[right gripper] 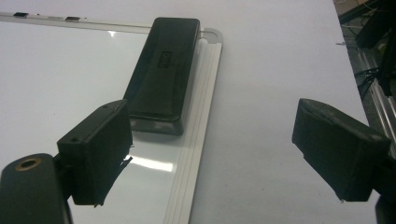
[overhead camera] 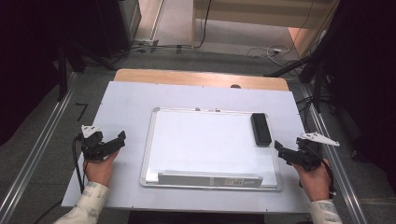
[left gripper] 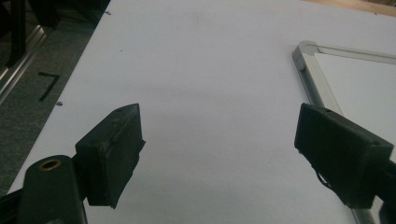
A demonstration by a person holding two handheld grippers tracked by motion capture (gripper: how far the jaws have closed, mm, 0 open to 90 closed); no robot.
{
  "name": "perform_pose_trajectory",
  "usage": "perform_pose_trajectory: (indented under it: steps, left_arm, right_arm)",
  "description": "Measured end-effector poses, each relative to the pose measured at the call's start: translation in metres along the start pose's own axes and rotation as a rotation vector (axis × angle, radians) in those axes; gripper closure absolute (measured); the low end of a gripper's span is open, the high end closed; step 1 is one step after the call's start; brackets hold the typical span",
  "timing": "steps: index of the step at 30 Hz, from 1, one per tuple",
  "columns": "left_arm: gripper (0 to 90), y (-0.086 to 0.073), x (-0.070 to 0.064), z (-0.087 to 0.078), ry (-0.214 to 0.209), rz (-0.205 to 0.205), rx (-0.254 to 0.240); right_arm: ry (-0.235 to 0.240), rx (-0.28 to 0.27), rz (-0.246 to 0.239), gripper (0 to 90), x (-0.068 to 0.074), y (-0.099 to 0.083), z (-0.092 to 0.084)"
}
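Down at the lower left of the high view, the left gripper [overhead camera: 122, 138] is held in the person's left hand [overhead camera: 99, 169], its jaws spread wide with nothing between them; in the left gripper view the left gripper [left gripper: 218, 144] shows bare white sheet [left gripper: 205, 70] in the gap, and the metal corner of the whiteboard [left gripper: 308, 51] sits at the upper right of that frame, just past the right-hand jaw; at the lower right of the high view the right gripper [overhead camera: 279, 148] rests in the right hand [overhead camera: 314, 179], likewise agape and gripping nothing, its tips just beside the board's right edge; in the right gripper view the right gripper [right gripper: 212, 149] straddles the board's ribbed frame, one jaw over the white surface and the other over the sheet; the black eraser [right gripper: 163, 70] lies ahead of the left-hand jaw in the upper centre of that frame, flat on the board against its right rail, apart from the jaw; seen from above, the eraser [overhead camera: 261, 129] lies lengthwise in the upper right corner of the whiteboard [overhead camera: 205, 140], up and to the left of the right gripper and well apart from the left one; the board lies centred on the white sheet [overhead camera: 130, 102], which covers a wooden table [overhead camera: 187, 77]; a grey tray strip [overhead camera: 209, 179] runs along the board's lower edge.
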State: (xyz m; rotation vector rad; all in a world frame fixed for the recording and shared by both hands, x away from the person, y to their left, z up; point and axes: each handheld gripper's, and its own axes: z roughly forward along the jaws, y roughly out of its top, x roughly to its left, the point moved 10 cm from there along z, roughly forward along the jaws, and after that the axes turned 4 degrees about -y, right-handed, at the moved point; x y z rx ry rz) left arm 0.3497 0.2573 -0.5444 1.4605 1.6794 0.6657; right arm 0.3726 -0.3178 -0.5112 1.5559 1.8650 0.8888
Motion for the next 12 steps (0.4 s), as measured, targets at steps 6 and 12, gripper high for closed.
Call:
perform_pose_trajectory:
  steps: [6,12]
  left_arm:
    - [15.6,0.0,0.0,0.0,0.0,-0.001,-0.001]
    - [15.6,0.001,0.0,-0.002,-0.002,-0.002,-0.004]
  right_arm:
    - [-0.017,0.007,0.009,12.5,-0.009,-0.007,-0.002]
    - [-0.051,0.022,0.012,13.6,-0.018,-0.015,-0.002]
